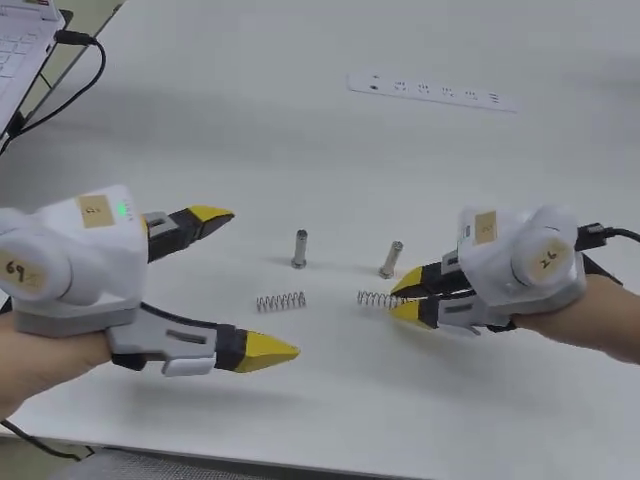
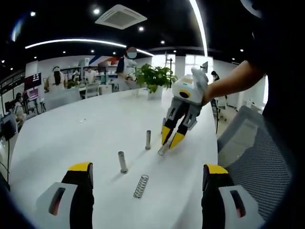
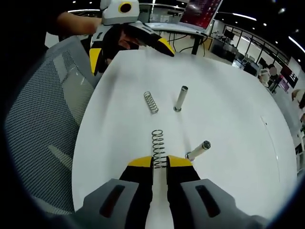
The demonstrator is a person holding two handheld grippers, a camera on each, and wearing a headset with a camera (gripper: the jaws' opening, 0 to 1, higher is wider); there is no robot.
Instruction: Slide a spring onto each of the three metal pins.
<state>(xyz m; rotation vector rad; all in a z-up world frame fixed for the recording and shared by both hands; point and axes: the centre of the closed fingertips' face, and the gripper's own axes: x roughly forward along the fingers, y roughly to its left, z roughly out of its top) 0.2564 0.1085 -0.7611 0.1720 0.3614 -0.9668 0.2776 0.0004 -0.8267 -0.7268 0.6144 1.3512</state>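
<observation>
- The left gripper (image 1: 258, 283) has a boxy white housing over a grey body. Its black jaws end in pointed yellow tips.
- It carries a tan sticker and a small green light (image 1: 122, 210) on top, and a round tan label with handwritten figures at its left end.
- The right gripper (image 1: 400, 298) has the same colours, plus a round white cap with a tan label.
- A black cable (image 1: 612, 234) leaves its right end.
- The person wears a dark sleeve (image 2: 271, 71).

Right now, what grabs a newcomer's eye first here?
The right tongs, shut on the end of a spring, right of centre in the head view. Behind it a left pin and a right pin stand on the white table, and a second spring lies loose just ahead of the wide-open left tongs.
</observation>
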